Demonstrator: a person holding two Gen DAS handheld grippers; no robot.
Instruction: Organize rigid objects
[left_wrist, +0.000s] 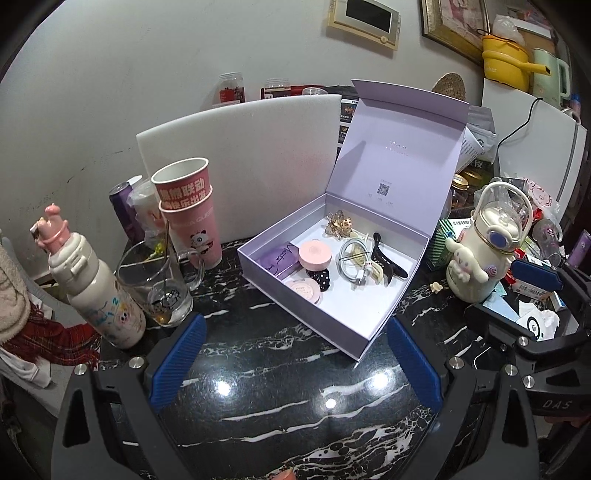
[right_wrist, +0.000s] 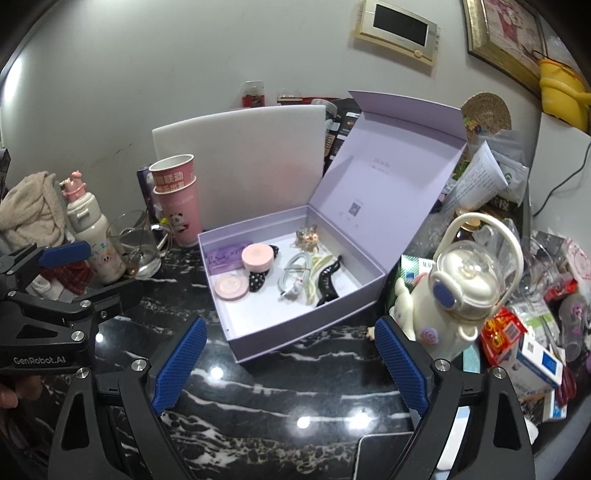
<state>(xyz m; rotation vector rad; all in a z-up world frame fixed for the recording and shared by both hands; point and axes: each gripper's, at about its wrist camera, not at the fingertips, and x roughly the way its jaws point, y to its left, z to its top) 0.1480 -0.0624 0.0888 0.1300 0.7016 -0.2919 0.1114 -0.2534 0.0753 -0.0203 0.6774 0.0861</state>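
Two open grippers before a lidded storage box on a marble tabletop.

Left wrist view: left gripper (left_wrist: 295, 354) spread wide, blue pads (left_wrist: 177, 363) clear of everything, nothing between them but black marble tabletop (left_wrist: 280, 387); just beyond, lilac box (left_wrist: 317, 325) with lid raised, holding pink round case (left_wrist: 314, 254), coiled white cable (left_wrist: 356, 264), black hair claw (left_wrist: 388, 260), gold hair clip (left_wrist: 340, 221) and flat pink compact (left_wrist: 304, 290); white character bottle (left_wrist: 476, 258) to the right of the box. Right wrist view: right gripper (right_wrist: 291, 365) likewise wide open and empty, fingers (right_wrist: 400, 369) touching nothing, box straight ahead and near; left gripper visible at left edge, upper pad apart from the lower arm, gripping nothing.
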